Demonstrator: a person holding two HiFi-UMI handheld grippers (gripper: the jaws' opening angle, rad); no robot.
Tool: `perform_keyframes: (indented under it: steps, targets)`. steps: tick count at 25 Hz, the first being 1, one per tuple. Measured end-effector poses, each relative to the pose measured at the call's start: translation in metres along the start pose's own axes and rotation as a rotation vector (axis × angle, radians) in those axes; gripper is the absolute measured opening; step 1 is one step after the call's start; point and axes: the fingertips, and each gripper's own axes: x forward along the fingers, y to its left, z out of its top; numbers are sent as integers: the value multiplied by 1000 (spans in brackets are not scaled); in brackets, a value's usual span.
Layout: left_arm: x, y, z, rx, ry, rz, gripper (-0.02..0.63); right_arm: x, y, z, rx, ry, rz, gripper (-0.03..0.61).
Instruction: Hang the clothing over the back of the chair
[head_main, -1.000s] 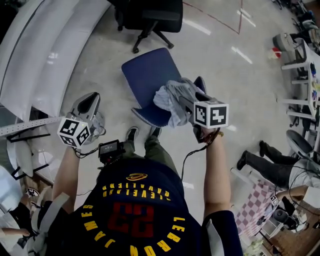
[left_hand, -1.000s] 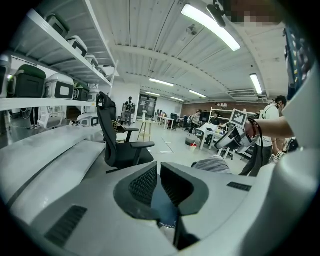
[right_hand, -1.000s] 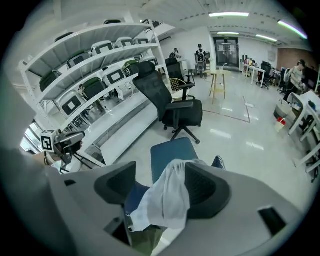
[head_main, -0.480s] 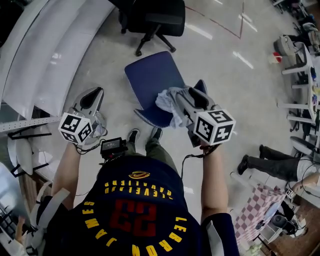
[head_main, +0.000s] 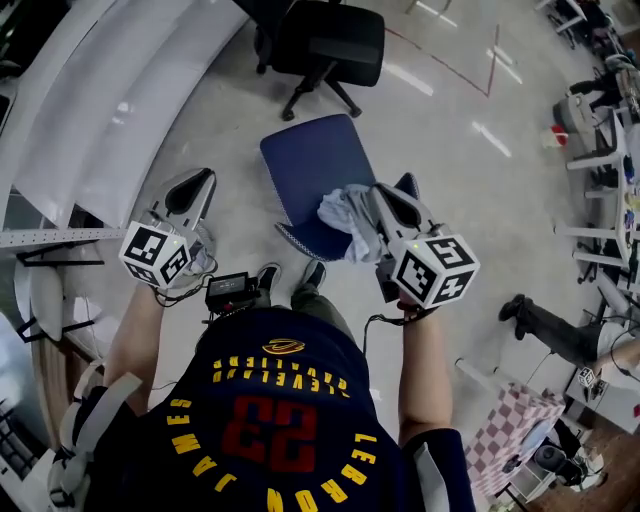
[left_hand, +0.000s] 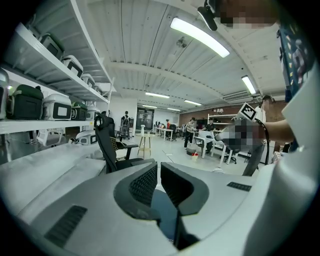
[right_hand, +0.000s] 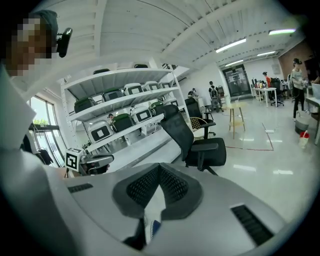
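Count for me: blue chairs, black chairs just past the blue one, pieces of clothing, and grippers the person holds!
Blue chair: 1
Black chair: 1
Clothing: 1
Grippers, left gripper and right gripper: 2
Total: 5

Crumpled grey clothing (head_main: 343, 213) over blue chair (head_main: 312, 168)

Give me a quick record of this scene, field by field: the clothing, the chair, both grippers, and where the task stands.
clothing: grey clothing, bunched up, hanging at the right gripper's tips over the blue chair
chair: blue chair, with a black office chair beyond it
right gripper: jaws have just been closing; shut on the clothing
left gripper: jaws a narrow gap apart, nothing between them
task status: clothing not yet draped over the chair's back
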Motion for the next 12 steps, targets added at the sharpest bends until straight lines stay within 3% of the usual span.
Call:
perform_keyframes:
  steps: [12]
  targets:
    - [-13,-15,46,40,-94,-31,21,-36,26,44,-89,-214,-50,9]
